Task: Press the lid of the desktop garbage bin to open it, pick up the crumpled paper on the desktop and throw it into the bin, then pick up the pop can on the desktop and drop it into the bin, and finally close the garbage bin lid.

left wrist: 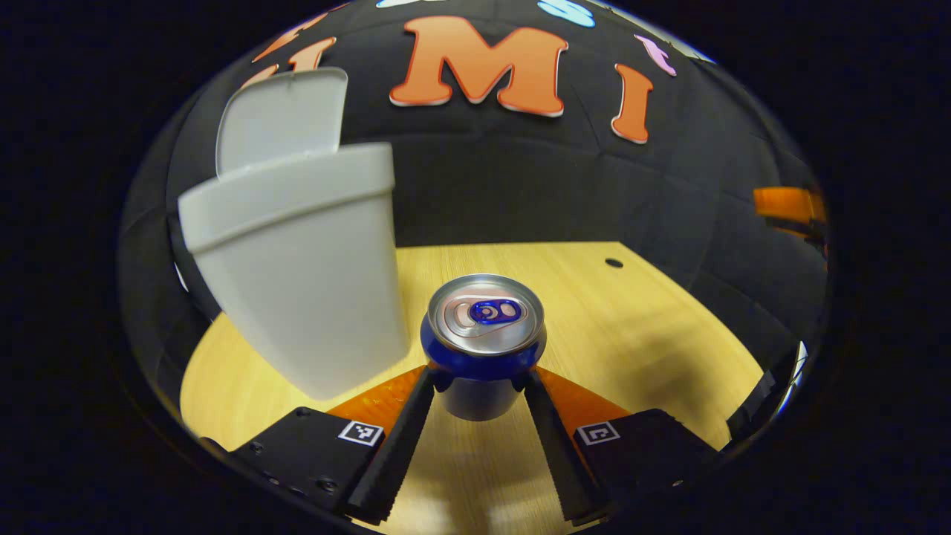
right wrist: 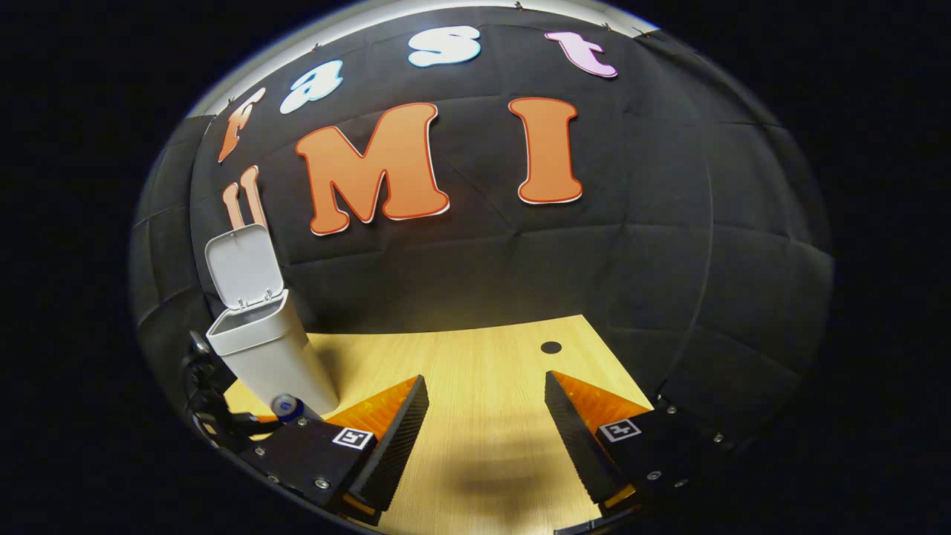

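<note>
A blue pop can (left wrist: 483, 327) with a silver top stands upright between the fingers of my left gripper (left wrist: 483, 380), which is shut on its sides. The pale grey bin (left wrist: 297, 282) rises just left of the can, its lid (left wrist: 282, 119) tipped up and open. In the right gripper view the same bin (right wrist: 271, 357) stands at the far left with its lid (right wrist: 241, 267) raised, and the can (right wrist: 286, 406) sits low beside its base. My right gripper (right wrist: 483, 416) is open over bare wood, nothing between its fingers.
The wooden table (left wrist: 631, 334) runs back to the black cloth wall. A small dark hole (right wrist: 550, 347) marks the tabletop near the back edge. Bare wood lies to the right of the can.
</note>
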`<action>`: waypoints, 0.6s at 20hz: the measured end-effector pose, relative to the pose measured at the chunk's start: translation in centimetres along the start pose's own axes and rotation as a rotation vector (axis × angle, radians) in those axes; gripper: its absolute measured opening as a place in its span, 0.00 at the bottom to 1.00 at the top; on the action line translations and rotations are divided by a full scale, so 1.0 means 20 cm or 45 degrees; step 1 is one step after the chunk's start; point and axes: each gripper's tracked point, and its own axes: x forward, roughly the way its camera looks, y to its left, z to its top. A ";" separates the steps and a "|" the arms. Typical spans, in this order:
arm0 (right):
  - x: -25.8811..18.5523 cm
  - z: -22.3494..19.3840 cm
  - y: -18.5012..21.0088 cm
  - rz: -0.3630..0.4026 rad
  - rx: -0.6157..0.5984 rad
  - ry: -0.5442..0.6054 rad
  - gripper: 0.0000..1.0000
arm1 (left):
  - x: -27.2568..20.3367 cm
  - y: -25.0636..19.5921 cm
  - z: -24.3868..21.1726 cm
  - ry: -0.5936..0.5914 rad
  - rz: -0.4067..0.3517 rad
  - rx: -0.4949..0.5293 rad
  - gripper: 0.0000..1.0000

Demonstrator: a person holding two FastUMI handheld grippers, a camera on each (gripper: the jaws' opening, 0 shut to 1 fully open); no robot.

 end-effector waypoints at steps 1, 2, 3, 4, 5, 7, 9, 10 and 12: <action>0.00 0.01 0.01 0.019 0.000 -0.009 0.94 | -0.05 0.08 0.14 -0.044 0.037 0.010 0.79; -0.01 0.01 0.02 0.035 0.008 -0.007 0.94 | -0.10 0.16 0.27 -0.087 0.072 0.014 0.78; -0.02 0.02 0.03 0.054 0.023 -0.007 0.94 | -0.16 0.26 0.40 -0.128 0.121 0.005 0.78; -0.03 0.03 0.04 0.073 0.042 -0.014 0.94 | -0.21 0.36 0.52 -0.156 0.159 -0.017 0.78; -0.04 0.04 0.04 0.092 0.056 -0.021 0.94 | -0.25 0.46 0.64 -0.185 0.193 -0.051 0.78; -0.05 0.07 0.06 0.116 0.057 -0.033 0.94 | -0.34 0.60 0.83 -0.249 0.236 -0.117 0.78; -0.04 0.08 0.07 0.123 0.048 -0.051 0.94 | -0.37 0.75 1.02 -0.316 0.304 -0.168 0.78; -0.04 0.09 0.08 0.126 0.051 -0.058 0.94 | -0.34 0.83 1.09 -0.339 0.332 -0.180 0.78; -0.02 0.10 0.09 0.123 0.066 -0.061 0.94 | -0.24 0.97 1.13 -0.326 0.390 -0.182 0.78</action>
